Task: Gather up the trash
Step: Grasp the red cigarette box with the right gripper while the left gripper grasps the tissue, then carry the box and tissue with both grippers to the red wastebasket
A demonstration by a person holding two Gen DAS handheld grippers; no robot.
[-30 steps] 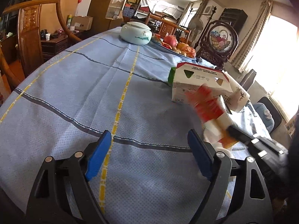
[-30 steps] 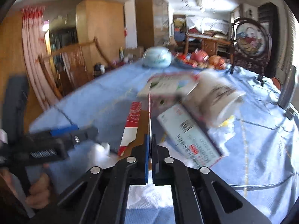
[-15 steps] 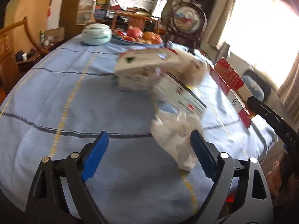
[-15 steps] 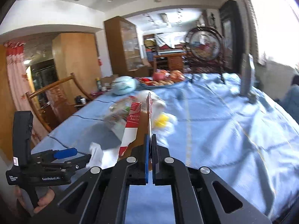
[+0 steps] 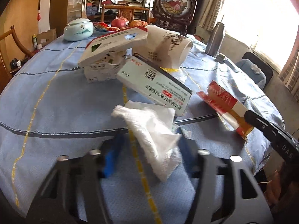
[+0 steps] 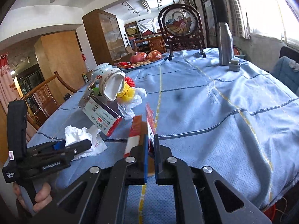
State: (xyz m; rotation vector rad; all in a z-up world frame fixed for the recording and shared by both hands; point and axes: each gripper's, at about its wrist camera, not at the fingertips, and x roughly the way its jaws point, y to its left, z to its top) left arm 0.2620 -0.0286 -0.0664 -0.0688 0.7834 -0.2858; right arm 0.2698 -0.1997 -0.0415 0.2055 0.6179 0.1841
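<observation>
Crumpled white tissue (image 5: 151,130): lies on the blue-clothed desk (image 5: 56,97) near its front edge, between the blue pads of the left tongs (image 5: 149,155), whose jaws have just been closing around it; blur hides whether the pads press it yet. Flattened red-and-white carton (image 6: 138,130): stands on edge in the right tongs (image 6: 150,149), whose jaws have just been opening slightly and are narrow, gripping the carton's near end. Medicine box (image 5: 155,87), white with a code square and red label: tilted, just behind the tissue, its far end propped on the pile. White carton with cut-out windows (image 5: 114,44): behind the box, lid raised at a slant. Paper cup (image 5: 168,46) with printed branches: lying on its side on the pile, mouth toward the window. Yellow scrap and white wrapper (image 6: 129,93): beside the cup. Pale lidded jar (image 5: 78,29), fruit plate (image 6: 145,59), framed basket picture on a dark stand (image 5: 175,3), steel flask (image 6: 225,43): far part of the desk. A person's hand (image 6: 39,196) holds the left tongs' handle
</observation>
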